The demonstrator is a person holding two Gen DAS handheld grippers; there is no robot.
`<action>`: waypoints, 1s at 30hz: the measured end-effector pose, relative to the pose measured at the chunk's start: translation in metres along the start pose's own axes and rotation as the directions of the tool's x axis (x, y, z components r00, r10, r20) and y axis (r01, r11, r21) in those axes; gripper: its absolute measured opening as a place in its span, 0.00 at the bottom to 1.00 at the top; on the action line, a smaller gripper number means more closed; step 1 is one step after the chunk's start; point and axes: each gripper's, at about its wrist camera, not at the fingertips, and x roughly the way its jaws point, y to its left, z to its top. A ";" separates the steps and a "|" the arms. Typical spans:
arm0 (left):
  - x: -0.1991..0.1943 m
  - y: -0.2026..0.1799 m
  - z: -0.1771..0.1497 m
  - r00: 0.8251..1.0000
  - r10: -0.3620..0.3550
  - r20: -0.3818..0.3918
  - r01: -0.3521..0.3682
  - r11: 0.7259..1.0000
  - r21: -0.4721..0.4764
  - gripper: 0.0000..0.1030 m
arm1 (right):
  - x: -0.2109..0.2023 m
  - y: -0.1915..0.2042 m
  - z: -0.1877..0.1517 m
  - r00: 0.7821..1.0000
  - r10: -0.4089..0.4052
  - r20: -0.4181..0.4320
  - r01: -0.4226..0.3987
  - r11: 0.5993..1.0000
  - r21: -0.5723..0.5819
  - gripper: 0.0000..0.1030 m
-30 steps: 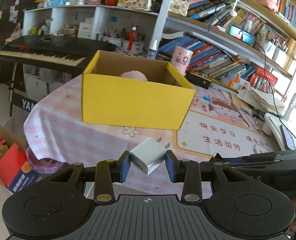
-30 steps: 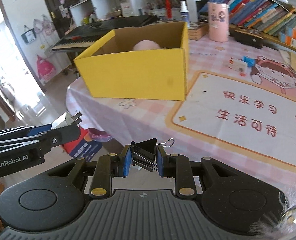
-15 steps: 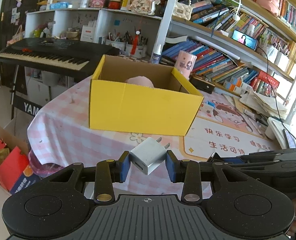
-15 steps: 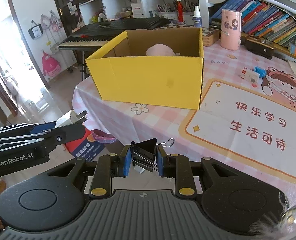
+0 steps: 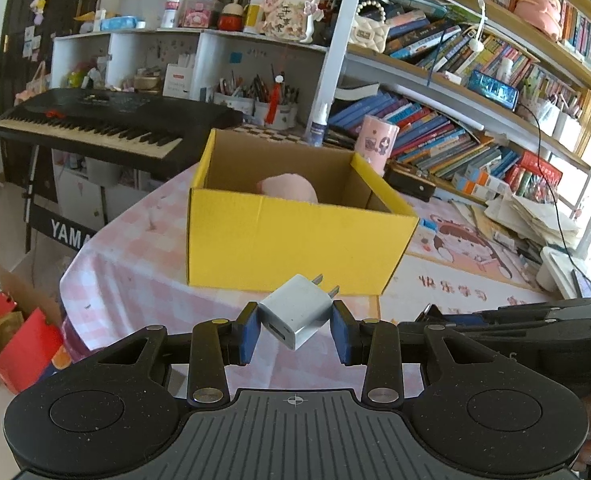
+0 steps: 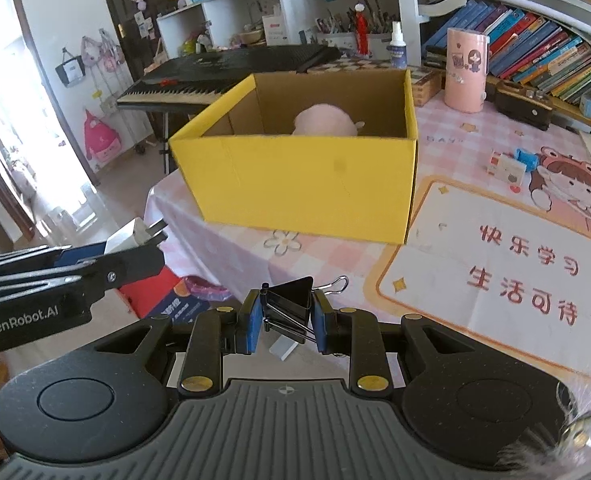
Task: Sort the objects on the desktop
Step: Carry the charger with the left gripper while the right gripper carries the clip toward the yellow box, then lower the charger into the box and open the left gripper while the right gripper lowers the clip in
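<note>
both hands have drawn back from the yellow box (image 5: 295, 248). left gripper (image 5: 295, 330) clamps a charger (image 5: 295, 310), right gripper (image 6: 285, 318) a binder clip (image 6: 289, 300); carrying step, next reach over the box rim and release.

The small white plug-in charger (image 5: 296, 312) looks like smooth, slightly glossy plastic with two bare metal prongs, and the black triangular binder clip (image 6: 289, 305) is dark painted metal with shiny wire handles. The open yellow box (image 6: 307, 176) is matt cardboard, coloured outside and raw brown inside, holding a soft, fuzzy pink plush (image 6: 325, 120). The pink-checked tablecloth (image 5: 135, 256) looks like smooth cloth, while the grippers' blue pads (image 6: 253, 324) are matt and their bodies speckled black plastic.
</note>
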 end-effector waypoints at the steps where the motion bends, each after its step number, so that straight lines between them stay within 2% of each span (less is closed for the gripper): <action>1: 0.001 0.000 0.003 1.000 0.000 0.006 0.001 1.000 -0.002 0.36 | 0.000 -0.001 0.003 1.000 -0.004 0.011 0.004 1.000 0.002 0.23; 9: 0.015 0.001 0.037 0.996 0.014 0.089 -0.013 1.000 -0.009 0.36 | -0.002 -0.008 0.045 0.993 -0.002 0.114 0.004 1.000 -0.018 0.23; 17: 0.046 0.002 0.069 0.991 0.050 0.124 -0.048 0.999 -0.025 0.36 | 0.011 -0.022 0.096 0.979 0.021 0.203 -0.009 0.998 -0.059 0.23; 24: 0.077 -0.001 0.084 0.990 0.083 0.117 -0.080 0.996 -0.028 0.36 | 0.035 -0.038 0.122 0.980 0.037 0.197 -0.015 0.993 -0.114 0.23; 30: 0.104 -0.006 0.088 0.991 0.109 0.079 -0.108 0.994 -0.020 0.36 | 0.059 -0.045 0.130 0.987 0.053 0.149 -0.022 0.979 -0.203 0.23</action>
